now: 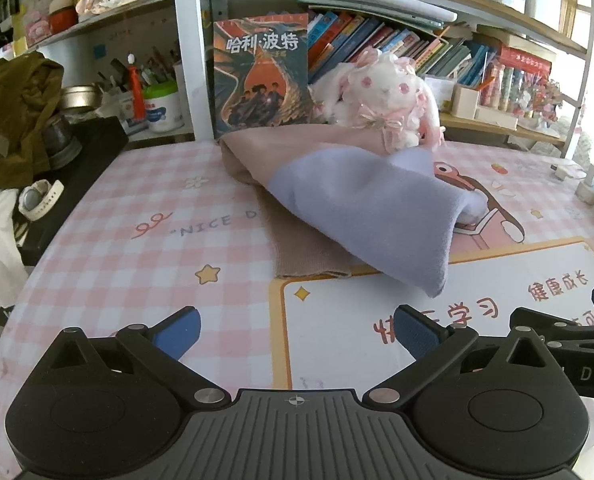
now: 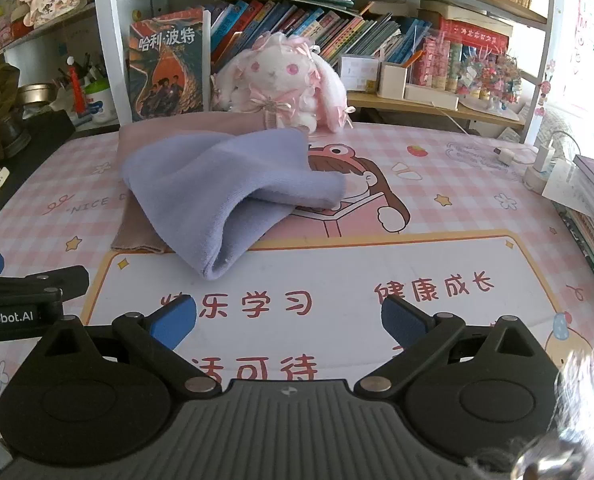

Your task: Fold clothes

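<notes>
Both left gripper (image 1: pixel 297 330) & right gripper (image 2: pixel 289 320) hanging spread w/ nothing held, lilac garment (image 2: pixel 225 192) lying bunched over pink-beige cloth (image 2: pixel 137 232) on checked desk mat (image 2: pixel 457 208), risking pinching both layers together

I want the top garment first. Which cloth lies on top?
The lavender cloth: it drapes over the flat beige cloth, which lies beneath it on the table.

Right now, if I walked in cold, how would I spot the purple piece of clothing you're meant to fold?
Start at the pink checked desk mat below the bookshelf. In front of the white plush bunny, a lavender garment lies loosely doubled over. It overlaps a flatter beige garment beneath it, and is the only purple fabric there.
</notes>
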